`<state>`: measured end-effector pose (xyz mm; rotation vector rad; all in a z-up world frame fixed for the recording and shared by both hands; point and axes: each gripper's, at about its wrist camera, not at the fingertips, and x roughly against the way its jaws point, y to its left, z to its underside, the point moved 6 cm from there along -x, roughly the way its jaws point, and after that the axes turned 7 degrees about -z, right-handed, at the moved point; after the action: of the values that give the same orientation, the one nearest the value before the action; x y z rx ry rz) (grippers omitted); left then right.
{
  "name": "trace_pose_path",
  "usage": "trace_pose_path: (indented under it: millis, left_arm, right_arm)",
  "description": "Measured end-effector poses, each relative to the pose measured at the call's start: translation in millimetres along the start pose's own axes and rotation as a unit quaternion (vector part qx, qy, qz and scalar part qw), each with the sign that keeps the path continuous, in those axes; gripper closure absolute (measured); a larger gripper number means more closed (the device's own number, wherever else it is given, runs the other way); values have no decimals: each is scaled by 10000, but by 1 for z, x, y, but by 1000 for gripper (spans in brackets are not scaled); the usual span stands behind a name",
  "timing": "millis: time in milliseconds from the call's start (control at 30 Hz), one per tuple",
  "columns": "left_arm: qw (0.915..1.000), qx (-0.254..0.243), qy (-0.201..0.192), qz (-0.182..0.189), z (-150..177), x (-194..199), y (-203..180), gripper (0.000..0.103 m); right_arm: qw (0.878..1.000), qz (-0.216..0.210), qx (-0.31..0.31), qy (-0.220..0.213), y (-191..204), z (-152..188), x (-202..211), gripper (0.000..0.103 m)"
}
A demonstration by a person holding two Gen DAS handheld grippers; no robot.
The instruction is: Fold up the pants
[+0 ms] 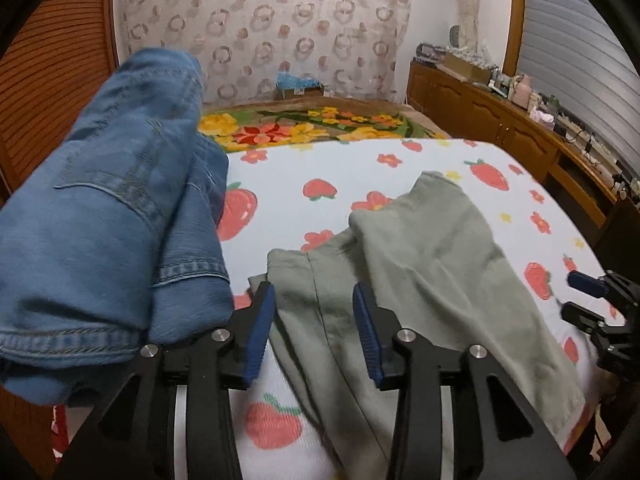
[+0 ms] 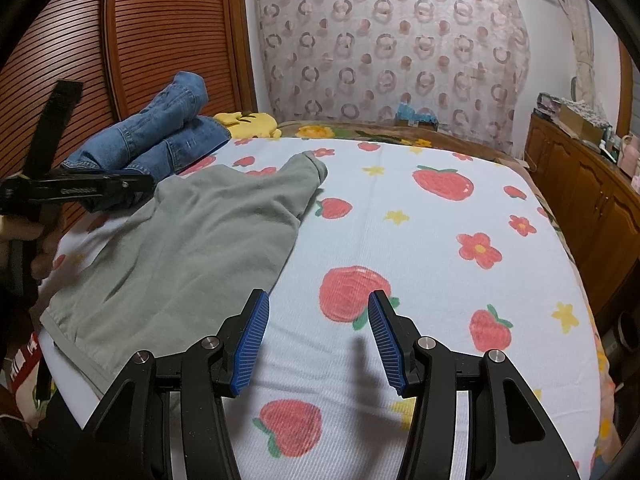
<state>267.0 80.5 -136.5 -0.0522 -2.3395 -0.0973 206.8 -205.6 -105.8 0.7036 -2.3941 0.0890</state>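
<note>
Your left claw (image 1: 313,330) stands partly apart, its blue ribbed pads (image 1: 256,340) clear of the cloth; the seamed edge of the sage-green cotton pants (image 1: 420,264) lies between and below them, and the pads do not press on it. Your right claw (image 2: 318,340) is about half apart and holds nothing; under it is only the bare white bedspread printed with red strawberries and flowers (image 2: 400,220), just beside the pants' near edge.

The green pants lie partly folded on the bed, one narrow end reaching toward the far side, the wide end hanging near the bed's edge on your left. Beyond them a folded pair of blue denim jeans (image 2: 168,136) rests at the far left of the bedspread, close to the slatted brown wooden door (image 2: 160,32); in the left view it fills the space beside the left claw's outer finger.

In the right view there is small pale lettering on the side of the left gripper's black body (image 2: 80,190), too blurred to read. No other writing can be made out.
</note>
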Motion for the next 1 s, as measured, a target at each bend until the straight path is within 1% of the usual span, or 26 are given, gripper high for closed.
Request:
trace_pose_path:
  millis: [133, 200, 367, 400, 433, 467, 500, 533, 600, 667, 767, 833, 967, 1000]
  left_arm:
    - [10000, 28, 66, -53, -2, -16, 0, 62]
    - [9998, 90, 120, -145, -5, -24, 4, 62]
    - [9995, 83, 177, -251, -5, -33, 8, 62]
    - [9995, 62, 180, -247, -4, -34, 8, 70]
    - [9996, 51, 189, -223, -3, -35, 8, 82]
    - [9996, 51, 200, -179, -3, -34, 7, 89]
    - [9997, 52, 184, -158, -2, -33, 8, 98]
    - [9998, 40, 133, -145, -3, -30, 7, 99]
    - [9996, -2, -87, -264, -5, -18, 9, 100]
    - [9984, 77, -356, -442, -9, -2, 18, 100]
    - [9968, 222, -472, -612, -15, 11, 33, 100]
    - [9969, 252, -443, -602, -15, 13, 39, 100]
    - [9977, 279, -412, -468, -15, 18, 40, 100]
    - [9978, 314, -409, -406, -14, 20, 39, 97]
  right_arm:
    - [10000, -17, 9, 15, 0, 0, 0, 49]
    - [10000, -33, 12, 15, 0, 0, 0, 49]
    - [10000, -66, 31, 12, 0, 1, 0, 49]
    - [10000, -72, 32, 14, 0, 1, 0, 49]
    - [10000, -76, 31, 19, -1, 1, 0, 49]
    - [10000, -79, 26, 24, -1, 1, 0, 49]
    - [10000, -81, 20, 32, -1, 1, 0, 49]
    - [10000, -81, 17, 44, -1, 1, 0, 49]
    - [10000, -75, 24, 59, -1, 0, -1, 49]
    - [10000, -66, 30, 63, -1, 0, -1, 49]
    - [10000, -62, 31, 65, -1, 0, -1, 49]
    - [10000, -60, 34, 66, -2, 0, -1, 49]
    - [10000, -50, 28, 75, -2, 0, -1, 49]
    - [10000, -52, 25, 69, -2, 0, -1, 49]
